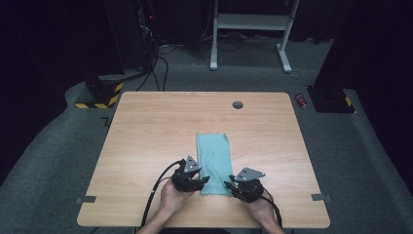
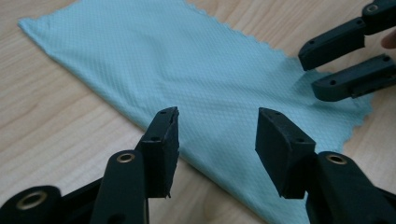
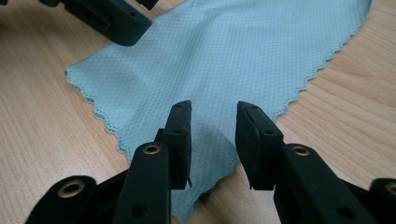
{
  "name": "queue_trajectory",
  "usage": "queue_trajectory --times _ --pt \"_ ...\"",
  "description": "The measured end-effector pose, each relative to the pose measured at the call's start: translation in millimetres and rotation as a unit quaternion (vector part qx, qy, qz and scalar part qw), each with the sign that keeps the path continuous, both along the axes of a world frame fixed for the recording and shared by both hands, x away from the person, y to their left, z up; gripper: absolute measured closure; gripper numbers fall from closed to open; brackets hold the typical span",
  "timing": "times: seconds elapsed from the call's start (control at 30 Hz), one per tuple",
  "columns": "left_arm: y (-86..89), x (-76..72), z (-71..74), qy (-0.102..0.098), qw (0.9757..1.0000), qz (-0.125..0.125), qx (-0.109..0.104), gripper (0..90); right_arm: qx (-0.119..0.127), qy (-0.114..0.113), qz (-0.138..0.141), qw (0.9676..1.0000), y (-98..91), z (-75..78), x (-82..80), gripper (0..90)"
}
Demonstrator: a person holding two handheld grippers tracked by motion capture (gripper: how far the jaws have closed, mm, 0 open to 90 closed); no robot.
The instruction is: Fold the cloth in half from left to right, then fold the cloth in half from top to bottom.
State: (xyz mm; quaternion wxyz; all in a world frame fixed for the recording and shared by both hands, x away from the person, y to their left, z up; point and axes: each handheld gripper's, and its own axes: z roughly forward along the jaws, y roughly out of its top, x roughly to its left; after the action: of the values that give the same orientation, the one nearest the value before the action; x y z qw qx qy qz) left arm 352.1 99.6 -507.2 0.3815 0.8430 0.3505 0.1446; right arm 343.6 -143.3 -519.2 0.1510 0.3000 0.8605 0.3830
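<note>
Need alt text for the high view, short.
A folded light-teal cloth lies flat on a wooden table, its near end flanked by two hand-held black grippers. The left gripper and the right gripper each point inward at a near corner, jaws open, not pinching the fabric. Dark floor and a white frame lie beyond.

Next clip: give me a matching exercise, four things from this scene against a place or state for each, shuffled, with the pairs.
Things:
1. cloth
2. left tool
3. right tool
4. round grey cap

Places or states:
A. open at the cloth's near right corner
B. set in the table top near its far edge
C. lying flat, long side running away from the person
D. open at the cloth's near left corner

Pairs: 1-C, 2-D, 3-A, 4-B
</note>
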Motion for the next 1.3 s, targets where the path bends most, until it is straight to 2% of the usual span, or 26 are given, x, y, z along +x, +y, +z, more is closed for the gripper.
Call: queue_trajectory --times 0.17,0.23,0.37,0.43,0.7,0.9,1.0,1.2,1.3 --pt "-0.4 -10.2 -7.2 0.005 0.9999 0.005 0.011 48.7 -0.005 0.001 0.004 1.0000 0.8 -1.1 -2.2 65.1" --pt "2.1 -13.6 -9.6 -0.001 0.9996 0.007 0.027 48.7 -0.007 0.003 0.003 1.0000 -0.1 -1.6 -2.7 64.8" --pt "7.0 -18.4 -13.4 0.002 0.9998 0.015 0.013 48.7 -0.008 0.005 0.001 1.0000 -4.4 -3.0 -3.0 64.2" --pt "8.7 -20.3 -13.3 0.000 0.9997 0.017 0.017 48.6 -0.009 0.006 0.000 0.9999 -6.5 -2.7 -2.7 64.1" --pt "18.1 -29.5 -18.6 -0.018 0.9995 0.024 -0.003 48.2 -0.003 0.015 -0.001 0.9999 -11.2 -3.1 -0.4 62.5" --pt "22.4 -35.5 -18.8 -0.019 0.9993 0.031 -0.003 49.1 -0.001 0.020 -0.005 0.9998 -13.2 -2.9 0.4 61.5" --pt "25.1 -40.6 -18.6 -0.025 0.9991 0.034 0.006 50.0 -0.001 0.020 -0.006 0.9998 -14.6 -2.8 0.7 61.0" --pt "30.3 -40.6 -18.4 -0.019 0.9990 0.041 -0.001 48.9 0.017 0.023 -0.022 0.9993 -21.6 -2.4 4.7 61.4" --pt "31.8 -31.9 -15.4 0.001 0.9988 0.048 -0.011 47.0 0.032 0.017 -0.032 0.9988 -26.3 2.0 8.2 59.1"
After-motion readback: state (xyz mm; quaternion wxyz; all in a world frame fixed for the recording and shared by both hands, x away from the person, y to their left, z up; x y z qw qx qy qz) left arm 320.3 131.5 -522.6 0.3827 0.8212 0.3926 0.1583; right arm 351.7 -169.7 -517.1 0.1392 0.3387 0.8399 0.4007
